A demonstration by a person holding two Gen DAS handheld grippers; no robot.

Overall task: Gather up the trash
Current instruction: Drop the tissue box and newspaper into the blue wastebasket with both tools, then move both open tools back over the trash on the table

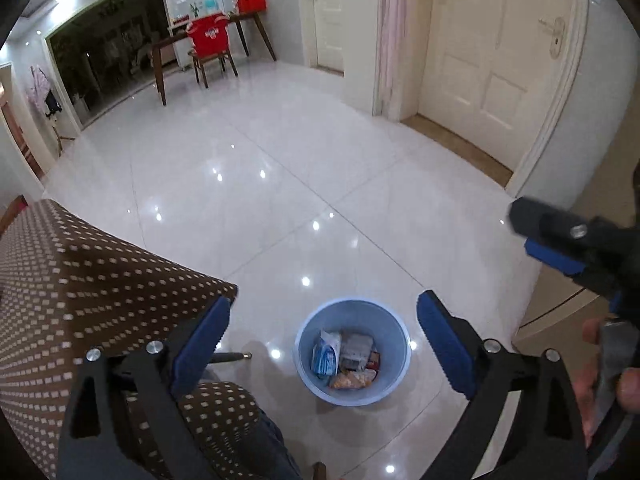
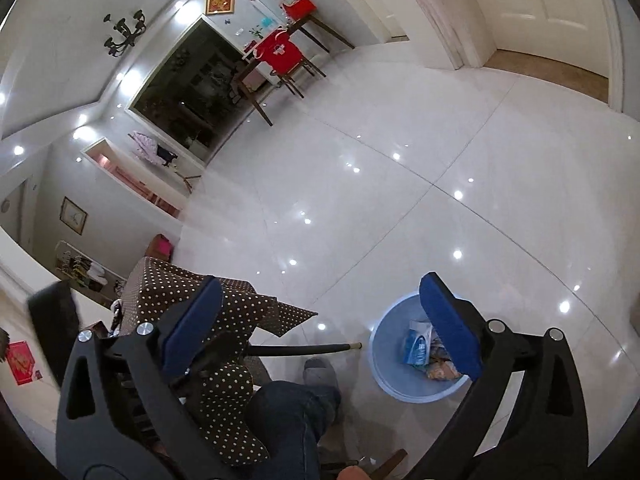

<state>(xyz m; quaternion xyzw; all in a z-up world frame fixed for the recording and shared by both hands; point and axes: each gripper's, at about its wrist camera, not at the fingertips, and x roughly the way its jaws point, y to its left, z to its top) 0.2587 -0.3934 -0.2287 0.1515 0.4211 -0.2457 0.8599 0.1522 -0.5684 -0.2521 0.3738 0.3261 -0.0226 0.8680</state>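
With both the left gripper (image 1: pixel 322 338) and right gripper (image 2: pixel 322 322) spread wide and empty, wrappers (image 1: pixel 346 360) already sit in the blue bin (image 1: pixel 316 326) on the floor; releasing off-centre risks scattering.

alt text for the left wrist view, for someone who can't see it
A light blue bin holding several wrappers stands on the glossy white tile floor, framed between the open, empty fingers of the left gripper. A brown dotted tablecloth fills the left side, and the right gripper enters from the right edge.
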